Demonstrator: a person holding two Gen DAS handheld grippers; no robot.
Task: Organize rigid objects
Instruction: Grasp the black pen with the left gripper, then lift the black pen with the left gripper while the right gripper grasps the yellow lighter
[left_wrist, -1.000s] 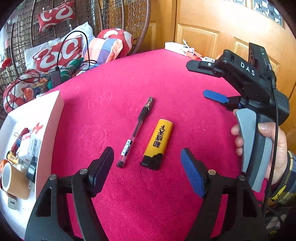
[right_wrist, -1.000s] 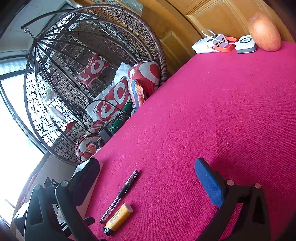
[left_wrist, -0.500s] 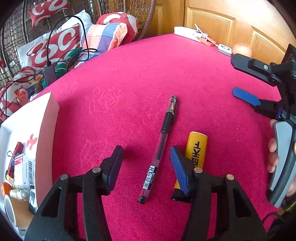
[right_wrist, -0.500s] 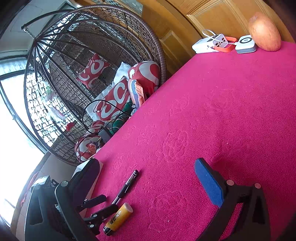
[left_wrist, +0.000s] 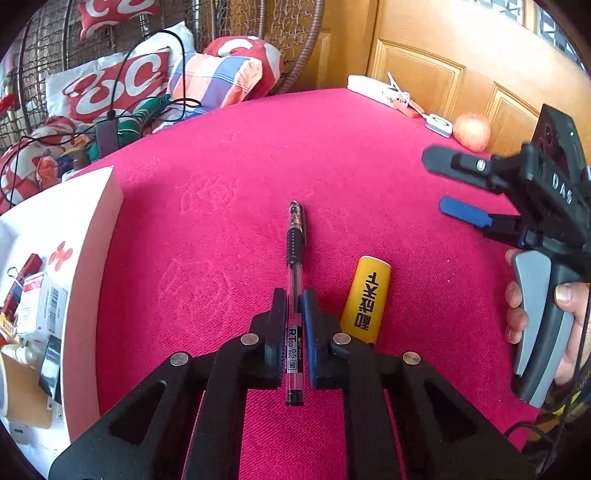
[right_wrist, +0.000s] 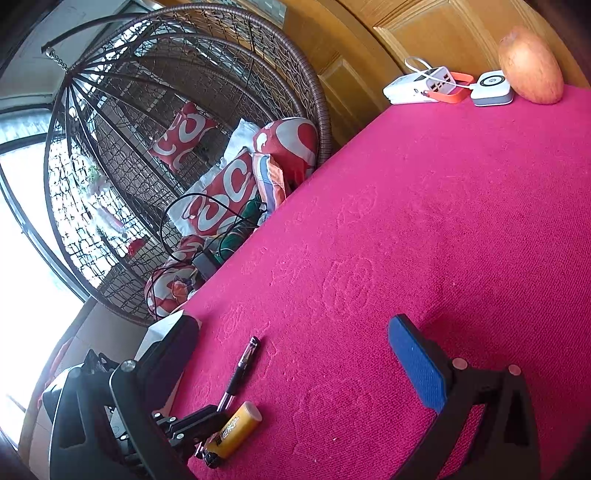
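A clear gel pen with a black grip lies on the pink tablecloth. My left gripper is shut on the pen's barrel, its black and blue pads pressing both sides. A yellow lighter lies just right of those fingers, untouched. The right wrist view shows the same pen and lighter at lower left, with the left gripper closed on the pen. My right gripper stands open and empty over the cloth; it also shows as the right gripper held in a hand at right.
A white box holding several small items sits at the table's left edge. A white power strip, a small white device and an apple lie at the far end. A wicker hanging chair with cushions stands beyond.
My left gripper slid left from around the lighter to the pen and closed on its barrel. The right gripper stayed where it was.
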